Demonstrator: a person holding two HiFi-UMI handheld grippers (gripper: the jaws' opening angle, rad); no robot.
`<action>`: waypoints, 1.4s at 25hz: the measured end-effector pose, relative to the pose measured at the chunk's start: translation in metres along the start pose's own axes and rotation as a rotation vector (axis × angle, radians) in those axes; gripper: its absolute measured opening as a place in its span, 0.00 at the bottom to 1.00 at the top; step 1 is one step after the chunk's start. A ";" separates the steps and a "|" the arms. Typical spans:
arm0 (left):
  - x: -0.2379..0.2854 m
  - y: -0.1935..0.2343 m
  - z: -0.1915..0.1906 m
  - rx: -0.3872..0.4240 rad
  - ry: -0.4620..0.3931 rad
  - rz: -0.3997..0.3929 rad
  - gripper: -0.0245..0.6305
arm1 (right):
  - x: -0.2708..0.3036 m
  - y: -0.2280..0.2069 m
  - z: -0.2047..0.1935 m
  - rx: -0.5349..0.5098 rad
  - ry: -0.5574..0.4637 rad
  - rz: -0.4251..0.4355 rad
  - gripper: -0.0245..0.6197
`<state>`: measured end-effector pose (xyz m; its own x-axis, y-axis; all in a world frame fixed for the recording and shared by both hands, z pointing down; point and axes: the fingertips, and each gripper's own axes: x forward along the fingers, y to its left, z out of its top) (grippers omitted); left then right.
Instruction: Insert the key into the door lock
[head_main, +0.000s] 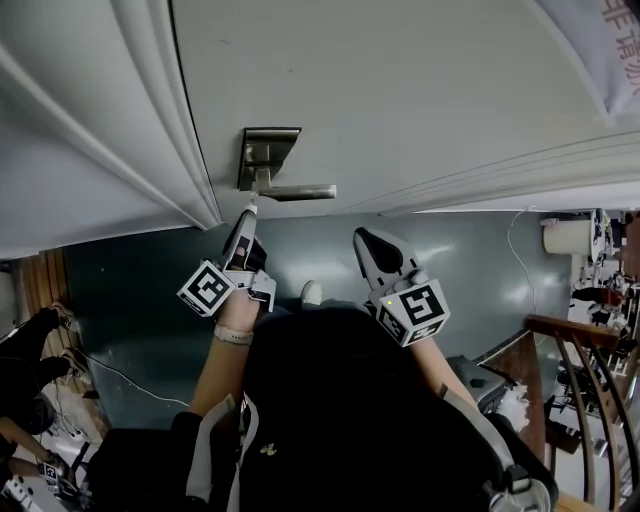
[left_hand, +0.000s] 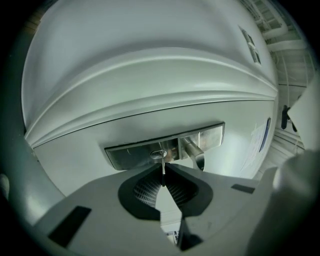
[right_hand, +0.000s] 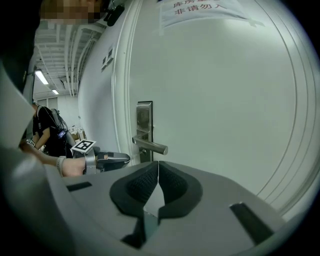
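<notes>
A silver lock plate (head_main: 266, 157) with a lever handle (head_main: 300, 192) is fixed on the white door (head_main: 400, 90). My left gripper (head_main: 251, 211) is shut on a thin silver key (left_hand: 163, 171), whose tip meets the keyhole (left_hand: 158, 154) on the lock plate (left_hand: 165, 145). The lever handle (left_hand: 194, 154) juts out just right of the keyhole. My right gripper (head_main: 365, 238) hangs back from the door, to the right of the handle, shut with nothing between its pads (right_hand: 158, 176). The right gripper view shows the lock plate (right_hand: 144, 122), the handle (right_hand: 150, 146) and the left gripper (right_hand: 128, 158).
The door frame (head_main: 150, 130) runs along the left of the lock. A dark floor (head_main: 140, 300) lies below with a cable on it. A wooden railing (head_main: 585, 380) stands at the right. Another person (right_hand: 47, 132) stands behind in the corridor. A paper notice (right_hand: 200, 10) hangs on the door.
</notes>
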<state>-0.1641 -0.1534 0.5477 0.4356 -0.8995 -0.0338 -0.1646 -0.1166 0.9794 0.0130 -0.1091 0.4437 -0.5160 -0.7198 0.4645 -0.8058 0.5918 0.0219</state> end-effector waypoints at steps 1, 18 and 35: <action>0.001 0.000 0.001 0.005 0.003 -0.002 0.08 | 0.000 0.000 0.000 0.002 0.001 -0.005 0.06; 0.011 -0.001 -0.009 -0.032 -0.125 0.027 0.08 | 0.005 0.004 -0.004 0.023 0.014 -0.015 0.06; 0.039 -0.001 0.003 -0.072 -0.195 0.057 0.08 | 0.005 -0.011 -0.005 0.063 0.006 -0.029 0.06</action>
<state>-0.1495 -0.1901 0.5447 0.2471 -0.9690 -0.0087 -0.1171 -0.0388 0.9924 0.0214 -0.1173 0.4502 -0.4902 -0.7340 0.4701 -0.8374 0.5462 -0.0203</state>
